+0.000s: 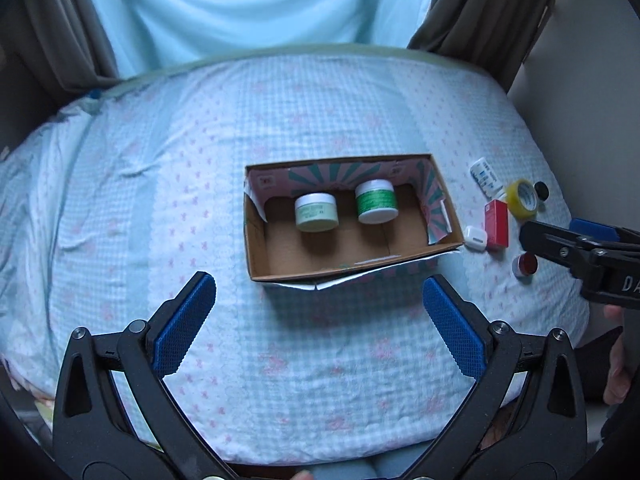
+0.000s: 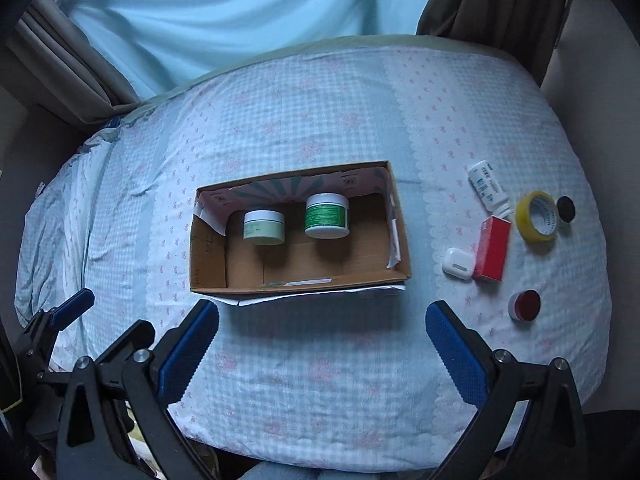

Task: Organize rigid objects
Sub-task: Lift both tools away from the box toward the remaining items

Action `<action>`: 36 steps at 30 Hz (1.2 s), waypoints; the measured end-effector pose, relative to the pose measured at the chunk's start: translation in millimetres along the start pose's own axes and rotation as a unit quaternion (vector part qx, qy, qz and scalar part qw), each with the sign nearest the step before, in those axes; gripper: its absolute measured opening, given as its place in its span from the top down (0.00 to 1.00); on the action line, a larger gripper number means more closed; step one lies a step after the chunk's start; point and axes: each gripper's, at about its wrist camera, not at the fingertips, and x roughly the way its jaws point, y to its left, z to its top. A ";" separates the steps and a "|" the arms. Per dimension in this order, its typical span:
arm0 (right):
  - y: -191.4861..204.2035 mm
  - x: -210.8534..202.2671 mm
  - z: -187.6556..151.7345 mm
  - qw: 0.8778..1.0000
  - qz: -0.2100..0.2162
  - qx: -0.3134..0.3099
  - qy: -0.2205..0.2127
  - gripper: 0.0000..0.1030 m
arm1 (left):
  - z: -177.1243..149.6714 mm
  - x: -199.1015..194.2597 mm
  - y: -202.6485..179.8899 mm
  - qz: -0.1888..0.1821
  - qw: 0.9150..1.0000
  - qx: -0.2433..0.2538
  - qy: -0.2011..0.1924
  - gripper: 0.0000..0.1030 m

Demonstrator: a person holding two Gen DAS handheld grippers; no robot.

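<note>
An open cardboard box (image 1: pixel 256 248) (image 2: pixel 206 256) lies on the bed. In it stand a pale green jar (image 1: pixel 317 213) (image 2: pixel 264 227) and a green-labelled white jar (image 1: pixel 376 202) (image 2: pixel 327 216). Right of the box lie a white earbud case (image 2: pixel 456 263), a red carton (image 2: pixel 492 254), a white bottle (image 2: pixel 490 188), a yellow tape roll (image 2: pixel 538 216), a black cap (image 2: pixel 566 208) and a small red jar (image 2: pixel 525 305). My left gripper (image 1: pixel 320 304) hangs open before the box's near wall, holding nothing. My right gripper (image 2: pixel 322 320) is open and empty; in the left wrist view it (image 1: pixel 552 227) hovers by the red carton (image 1: pixel 497 229).
The bed's blue-checked cover (image 2: pixel 320 380) stretches wide on all sides of the box. Light blue and dark curtains (image 1: pixel 260 8) hang behind the bed. One blue pad (image 2: pixel 74 308) of my left gripper shows at the bed's left edge. A hand (image 1: pixel 618 360) shows at the right.
</note>
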 end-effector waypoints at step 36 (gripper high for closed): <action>-347.7 -26.8 -16.5 0.995 0.004 0.000 -0.098 0.00 | -2.9 97.5 -341.1 -0.052 0.998 0.014 0.024 0.00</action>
